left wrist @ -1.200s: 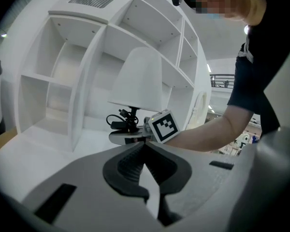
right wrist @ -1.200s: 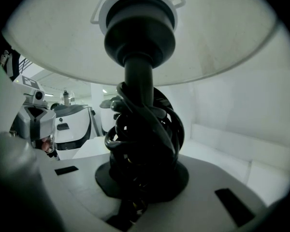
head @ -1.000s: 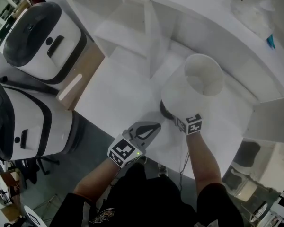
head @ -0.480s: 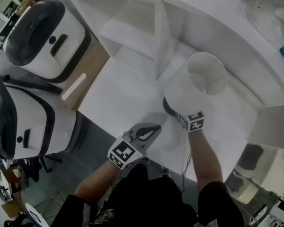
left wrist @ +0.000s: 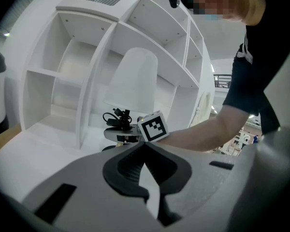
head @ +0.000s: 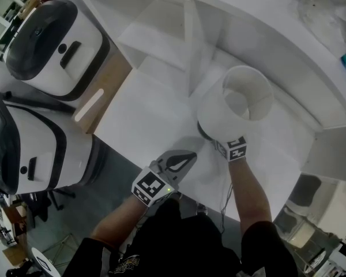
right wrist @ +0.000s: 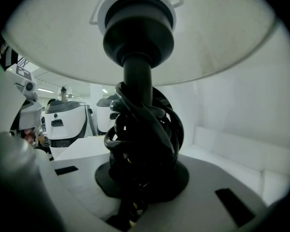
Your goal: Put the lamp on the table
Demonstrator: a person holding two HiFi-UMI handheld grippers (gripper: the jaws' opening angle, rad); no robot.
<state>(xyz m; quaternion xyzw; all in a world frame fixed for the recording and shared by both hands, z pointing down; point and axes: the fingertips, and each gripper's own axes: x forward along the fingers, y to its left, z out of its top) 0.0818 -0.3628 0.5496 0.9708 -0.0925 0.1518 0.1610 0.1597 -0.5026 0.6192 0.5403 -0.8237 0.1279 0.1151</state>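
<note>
My right hand-held gripper (right wrist: 141, 187) clamps the lamp (head: 236, 105) by its cord-wrapped stem (right wrist: 137, 81), shade (right wrist: 222, 47) just above it; my left hand-held gripper (left wrist: 144, 146), to its left, is closed and empty.

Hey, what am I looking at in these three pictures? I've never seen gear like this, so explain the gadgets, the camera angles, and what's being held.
There is no robot here: a person holds a hand tool with a two-jawed claw in each hand. The overhead picture comes from a camera on the person's head, looking down; the other two come from cameras riding on each claw. The right claw is closed on the dark stem of a lamp with a white shade, its cord wound around the stem. The left claw is shut and empty. Below is a white table with a white shelf unit behind, and two white machines with dark lids stand to the left.
</note>
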